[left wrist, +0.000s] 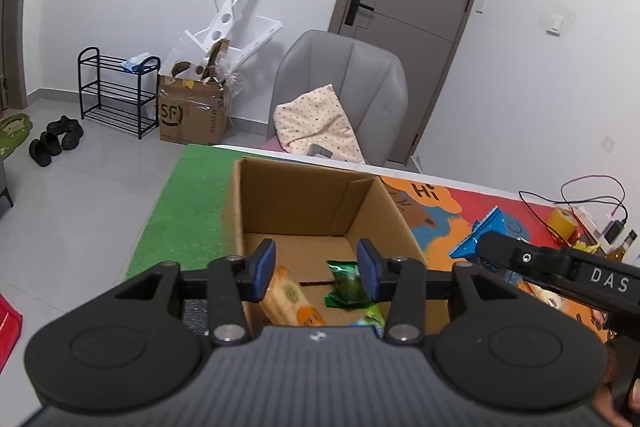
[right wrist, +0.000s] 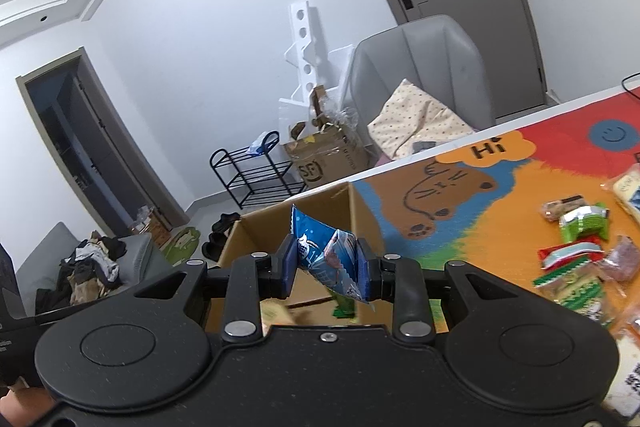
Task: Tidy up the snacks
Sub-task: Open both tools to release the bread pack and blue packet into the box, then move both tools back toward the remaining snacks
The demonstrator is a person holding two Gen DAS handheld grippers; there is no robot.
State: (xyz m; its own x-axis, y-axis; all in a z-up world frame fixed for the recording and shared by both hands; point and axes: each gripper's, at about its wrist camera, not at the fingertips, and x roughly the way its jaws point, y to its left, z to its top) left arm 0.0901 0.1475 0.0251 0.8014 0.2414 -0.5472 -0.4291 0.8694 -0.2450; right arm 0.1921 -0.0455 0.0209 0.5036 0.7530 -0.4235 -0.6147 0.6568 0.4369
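The left hand-held gripper [left wrist: 316, 269] hung over the open brown cardboard box [left wrist: 280, 195], its blue pads spread apart with nothing between them. Down on the box floor lay a pale orange-and-cream snack packet [left wrist: 290, 301] and, just beside it, a dark green snack wrapper [left wrist: 347, 285]. The box sat near the counter's far edge, where the green mat [left wrist: 188, 211] met the bright cartoon cat mat [right wrist: 472, 203]. The right hand-held gripper [right wrist: 327, 269] was pinching a crinkled blue foil snack packet [right wrist: 320, 255] tight between its pads, held up above the box's near right corner. Out toward the counter's right edge, a loose scatter of wrapped snacks [right wrist: 580, 251] lay on the cat mat, well apart from the box.
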